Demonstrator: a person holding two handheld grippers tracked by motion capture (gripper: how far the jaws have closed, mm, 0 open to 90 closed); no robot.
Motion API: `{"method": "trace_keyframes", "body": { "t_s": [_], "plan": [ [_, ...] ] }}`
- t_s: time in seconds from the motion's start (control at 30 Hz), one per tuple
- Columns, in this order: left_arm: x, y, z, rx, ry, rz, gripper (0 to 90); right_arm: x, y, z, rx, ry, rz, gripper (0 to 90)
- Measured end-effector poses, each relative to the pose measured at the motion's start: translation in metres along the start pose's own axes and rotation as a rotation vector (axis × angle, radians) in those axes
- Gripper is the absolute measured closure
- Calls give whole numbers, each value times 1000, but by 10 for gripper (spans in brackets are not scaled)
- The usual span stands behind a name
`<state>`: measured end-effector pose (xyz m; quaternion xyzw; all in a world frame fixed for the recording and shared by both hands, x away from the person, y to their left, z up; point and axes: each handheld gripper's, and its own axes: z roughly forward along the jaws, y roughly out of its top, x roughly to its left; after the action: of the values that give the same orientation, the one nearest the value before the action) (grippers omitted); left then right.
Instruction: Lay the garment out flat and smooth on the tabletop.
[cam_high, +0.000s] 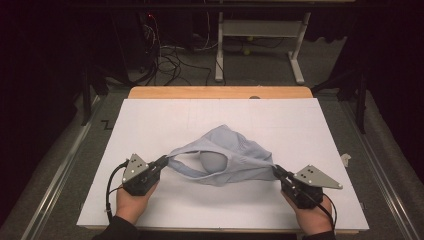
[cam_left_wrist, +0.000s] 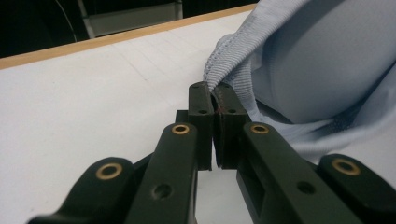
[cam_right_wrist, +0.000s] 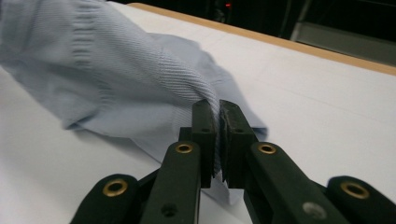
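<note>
Garment (cam_high: 227, 155), pale blue, near tabletop (cam_high: 150, 120) front edge: I hold it stretched, left gripper (cam_high: 162, 162) and right gripper (cam_high: 276, 171) jaws clamped on opposite hems; next, lay flat, taut.

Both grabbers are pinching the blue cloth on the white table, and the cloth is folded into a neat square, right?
Not quite: both grippers do pinch the blue cloth on the white table, but the high view shows it bunched and stretched between them, not folded square.
</note>
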<state>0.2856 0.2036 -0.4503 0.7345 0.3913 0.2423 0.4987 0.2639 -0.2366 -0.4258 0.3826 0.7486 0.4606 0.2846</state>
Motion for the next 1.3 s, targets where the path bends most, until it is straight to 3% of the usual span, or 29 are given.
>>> {"method": "trace_keyframes", "body": {
  "t_s": [0.07,0.1,0.13,0.3,0.37,0.4,0.43,0.47,0.5,0.6,0.77,0.87,1.0,1.13,1.2,1.3],
  "plan": [
    [3,-1,-1,-2,8,-15,833,10,-1,4,14,39,-18,865],
    [4,-2,-1,0,10,-23,831,23,-1,10,35,80,-65,864],
    [5,-2,-1,0,11,-28,831,23,-1,10,35,80,-65,864],
    [5,-4,0,4,16,-29,829,57,-4,26,96,194,-147,862],
    [5,-5,0,4,18,-27,828,78,-7,33,129,262,-206,861],
    [5,-5,0,4,18,-27,828,96,-10,38,164,308,-260,861],
    [5,-5,0,5,20,-28,828,96,-10,38,164,308,-260,861],
    [5,-5,0,5,20,-27,828,114,-13,43,200,355,-316,861],
    [5,-5,0,4,21,-28,828,114,-13,43,200,355,-316,861],
    [5,-5,0,1,21,-32,808,135,-19,50,240,417,-374,861],
    [6,-4,-3,-25,11,-39,771,150,-23,55,281,452,-408,859],
    [4,-2,-6,-56,21,-48,619,149,-23,56,281,462,-405,859],
    [-9,10,-18,-168,44,-19,519,150,-23,56,281,460,-405,859],
    [-29,28,-29,-275,23,13,413,149,-23,57,282,464,-406,859],
    [-38,35,-29,-282,-6,33,368,149,-23,57,282,463,-408,859],
    [-50,41,-18,-235,-42,51,294,149,-23,57,283,462,-406,859]
  ]
}}
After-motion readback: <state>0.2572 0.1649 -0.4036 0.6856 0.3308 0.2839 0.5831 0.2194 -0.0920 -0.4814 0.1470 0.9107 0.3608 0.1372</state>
